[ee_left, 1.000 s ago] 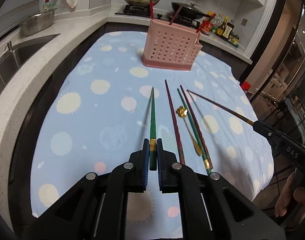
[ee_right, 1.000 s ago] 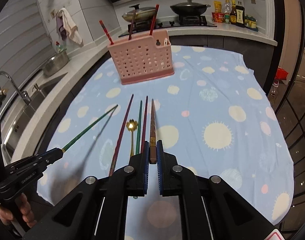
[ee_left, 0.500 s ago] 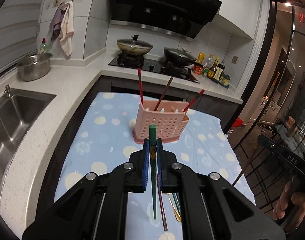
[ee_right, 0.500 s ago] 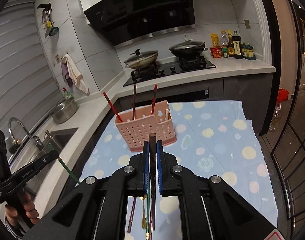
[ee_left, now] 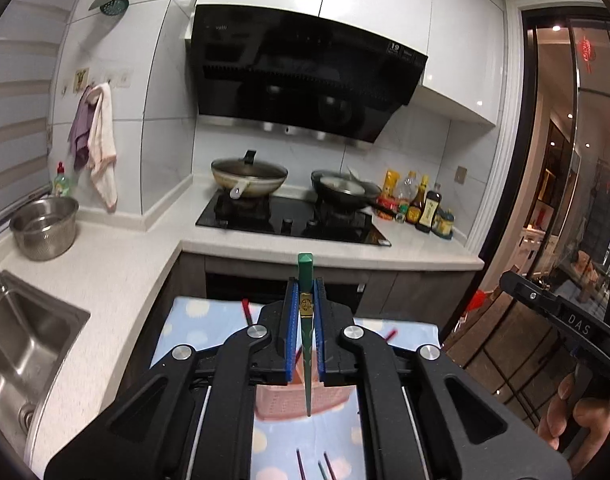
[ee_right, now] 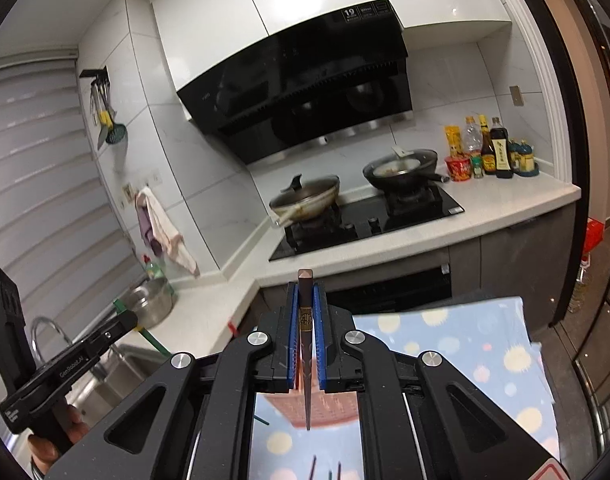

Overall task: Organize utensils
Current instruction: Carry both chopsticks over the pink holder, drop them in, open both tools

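Both hand-held grippers are clamped on upright chopsticks — left hand-held gripper [ee_left: 305,312] on the green chopstick [ee_left: 306,344], right hand-held gripper [ee_right: 305,316] on the brown chopstick [ee_right: 306,352] — tips pointing down over the pink basket [ee_left: 281,402], low centre of each frame.

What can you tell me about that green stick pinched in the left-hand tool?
It is a green chopstick, glossy like lacquered wood or plastic, with a squared butt end and a gold patterned band near that end. The left gripper clamps it between its blue pads at the band. It hangs roughly upright, butt up, its thin tip pointing down over the pink utensil basket, apparently not touching it.
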Demonstrator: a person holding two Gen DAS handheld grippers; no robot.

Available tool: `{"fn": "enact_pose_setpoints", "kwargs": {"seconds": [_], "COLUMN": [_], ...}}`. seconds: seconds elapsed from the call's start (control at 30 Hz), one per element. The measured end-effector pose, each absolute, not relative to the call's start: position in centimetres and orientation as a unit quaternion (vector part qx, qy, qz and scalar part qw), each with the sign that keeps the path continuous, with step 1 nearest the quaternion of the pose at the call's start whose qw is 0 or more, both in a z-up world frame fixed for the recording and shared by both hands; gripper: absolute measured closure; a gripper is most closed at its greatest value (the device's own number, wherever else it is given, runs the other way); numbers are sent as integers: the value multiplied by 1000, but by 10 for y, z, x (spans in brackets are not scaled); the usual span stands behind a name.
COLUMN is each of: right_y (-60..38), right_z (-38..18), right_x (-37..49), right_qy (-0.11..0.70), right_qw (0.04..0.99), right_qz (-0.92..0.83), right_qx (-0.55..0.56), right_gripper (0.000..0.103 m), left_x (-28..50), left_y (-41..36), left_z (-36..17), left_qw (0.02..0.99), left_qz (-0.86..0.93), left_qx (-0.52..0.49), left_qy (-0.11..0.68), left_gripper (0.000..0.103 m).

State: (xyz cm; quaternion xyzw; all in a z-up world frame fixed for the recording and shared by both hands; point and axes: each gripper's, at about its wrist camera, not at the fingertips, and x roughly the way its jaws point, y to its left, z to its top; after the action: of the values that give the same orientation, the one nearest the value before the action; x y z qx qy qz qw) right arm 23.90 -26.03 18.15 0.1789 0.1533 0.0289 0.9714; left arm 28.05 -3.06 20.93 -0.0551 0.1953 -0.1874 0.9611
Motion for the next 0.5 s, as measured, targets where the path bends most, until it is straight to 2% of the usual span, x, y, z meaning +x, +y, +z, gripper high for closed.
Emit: {"fn": "enact_pose_setpoints", "kwargs": {"seconds": [0.23,0.5], "right_y": [-259,-249], "right_z": [186,149], "right_x": [301,353], "right_qy": [166,222], "right_qw": [970,960], "right_qz": [21,18], "right_qx": [175,171], "right_gripper": [96,96], "left_x": [330,369], "left_y": [-49,-55], "left_z": [221,187], "left_qw": [969,961], "left_qz": [-167,-161], "left_qx": [-35,-33], "left_qy": [176,222], "left_gripper": [96,96]}}
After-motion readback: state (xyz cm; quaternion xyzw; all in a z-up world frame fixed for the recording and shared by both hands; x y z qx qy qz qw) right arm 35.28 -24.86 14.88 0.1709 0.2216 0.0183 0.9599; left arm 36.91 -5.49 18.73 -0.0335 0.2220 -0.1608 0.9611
